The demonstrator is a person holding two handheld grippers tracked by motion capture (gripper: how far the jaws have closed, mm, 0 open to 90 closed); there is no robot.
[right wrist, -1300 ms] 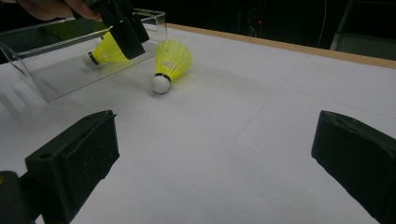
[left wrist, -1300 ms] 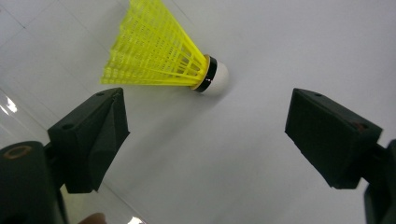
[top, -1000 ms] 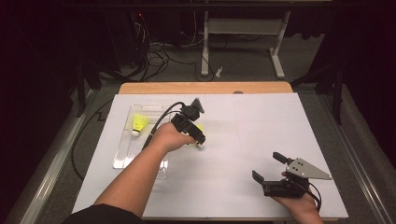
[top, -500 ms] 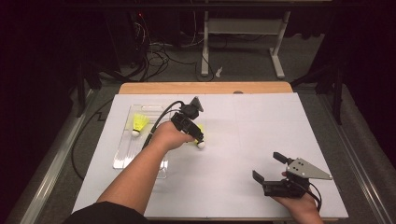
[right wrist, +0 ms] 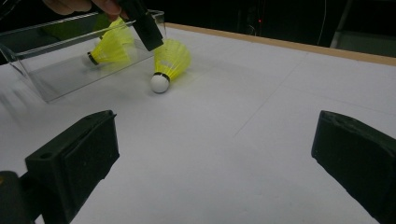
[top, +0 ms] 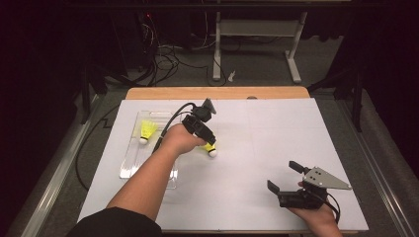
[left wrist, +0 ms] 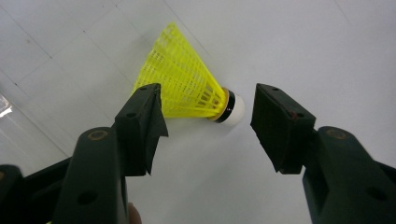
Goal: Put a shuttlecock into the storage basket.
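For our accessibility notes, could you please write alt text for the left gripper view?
A yellow shuttlecock with a white tip lies on its side on the white table, between the open black jaws of the left gripper. Neither jaw touches it.

Your left arm reaches forward with its jaws spread; your right rests low and near, also spread.

Your left forearm crosses up from the bottom edge in the high view, sleeve dark at the elbow, hand wrapped round the left hand-held gripper (top: 206,139), which tilts downward with its cable looping back over your wrist. In the left gripper view its two black jaws stand apart with a wide gap between the pads. Your right hand (top: 316,215) sits at the near edge, holding the right hand-held gripper (top: 285,176) level, grey plate on top, jaws parted wide.
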